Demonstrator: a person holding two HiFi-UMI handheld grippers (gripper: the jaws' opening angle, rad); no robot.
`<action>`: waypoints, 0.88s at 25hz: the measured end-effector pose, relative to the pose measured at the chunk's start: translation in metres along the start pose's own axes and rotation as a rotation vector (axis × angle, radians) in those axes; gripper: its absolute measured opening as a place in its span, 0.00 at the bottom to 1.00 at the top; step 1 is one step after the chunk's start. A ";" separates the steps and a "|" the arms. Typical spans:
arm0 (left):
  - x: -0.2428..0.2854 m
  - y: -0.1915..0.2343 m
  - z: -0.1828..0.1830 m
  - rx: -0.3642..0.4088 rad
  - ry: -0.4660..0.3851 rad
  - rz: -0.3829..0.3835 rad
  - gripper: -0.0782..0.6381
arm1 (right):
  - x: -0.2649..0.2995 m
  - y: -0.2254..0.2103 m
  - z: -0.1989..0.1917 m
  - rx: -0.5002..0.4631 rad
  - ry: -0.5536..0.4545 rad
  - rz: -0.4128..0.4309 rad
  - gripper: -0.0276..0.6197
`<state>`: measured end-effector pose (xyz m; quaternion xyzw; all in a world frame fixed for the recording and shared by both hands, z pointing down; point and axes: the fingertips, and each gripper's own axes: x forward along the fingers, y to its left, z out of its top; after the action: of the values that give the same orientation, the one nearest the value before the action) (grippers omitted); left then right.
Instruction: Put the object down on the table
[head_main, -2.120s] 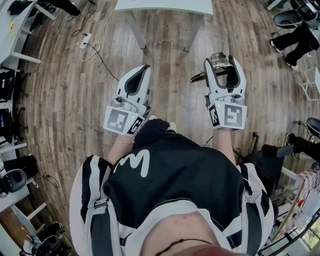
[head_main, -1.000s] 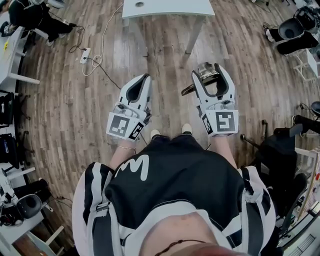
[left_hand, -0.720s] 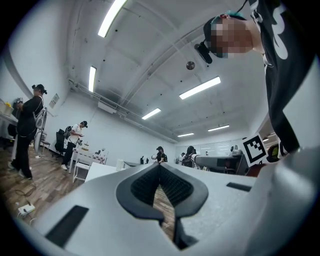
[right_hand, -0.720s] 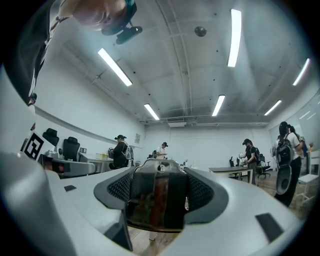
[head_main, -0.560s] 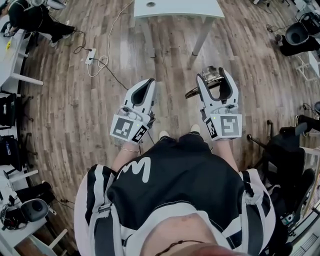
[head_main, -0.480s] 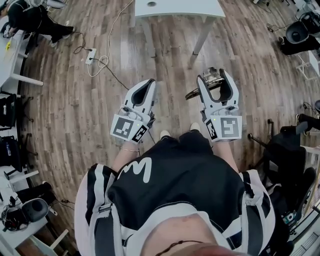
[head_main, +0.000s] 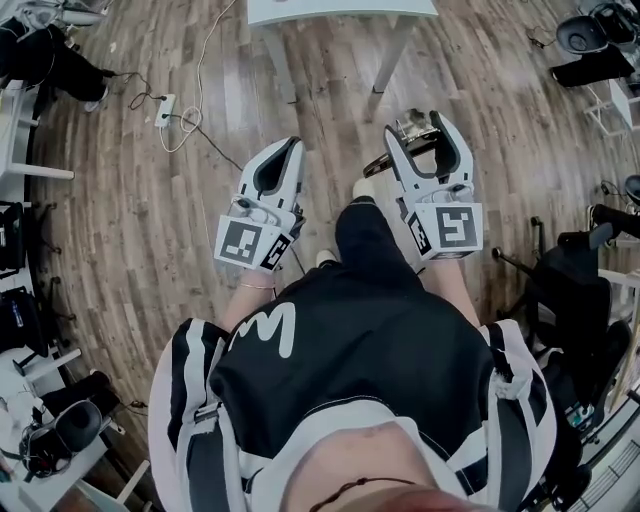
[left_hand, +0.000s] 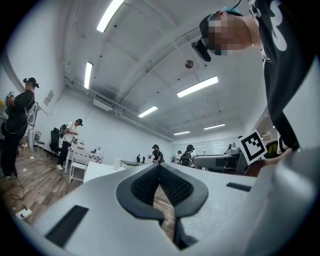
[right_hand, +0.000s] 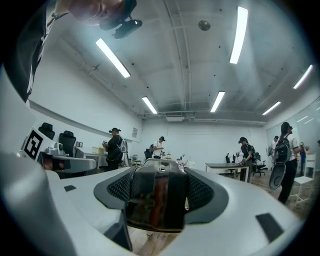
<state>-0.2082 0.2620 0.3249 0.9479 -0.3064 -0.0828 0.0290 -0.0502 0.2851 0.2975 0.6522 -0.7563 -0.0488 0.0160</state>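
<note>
Right gripper (head_main: 421, 130) clamps small metal pot (right_hand: 157, 200) over wooden floor (head_main: 150, 230), white table (head_main: 340, 10) far ahead. Left gripper (head_main: 287, 150) jaws pressed together, empty. Pot likely rigid, light, slippery; grip body wall firmly.

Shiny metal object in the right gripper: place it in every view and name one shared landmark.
Head view: shiny metal object upper right, between the right gripper's fingers.
Left gripper view: not in it.
Right gripper view: lower centre, clamped.
Shared landmark: wooden plank floor.

Black, white-striped shirt (head_main: 350, 340); left tool (head_main: 291, 145) and right tool (head_main: 418, 128) are white.
</note>
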 end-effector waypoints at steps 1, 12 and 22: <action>0.009 0.002 0.000 0.006 0.000 0.000 0.12 | 0.008 -0.006 -0.002 0.002 0.002 0.004 0.52; 0.144 0.059 -0.002 0.026 -0.015 0.045 0.12 | 0.131 -0.096 -0.007 -0.012 -0.022 0.074 0.52; 0.269 0.079 -0.004 0.048 -0.048 0.061 0.12 | 0.208 -0.181 -0.016 -0.012 -0.022 0.139 0.52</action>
<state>-0.0388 0.0403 0.2995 0.9362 -0.3378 -0.0971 0.0015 0.0983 0.0527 0.2879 0.5974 -0.7996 -0.0592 0.0150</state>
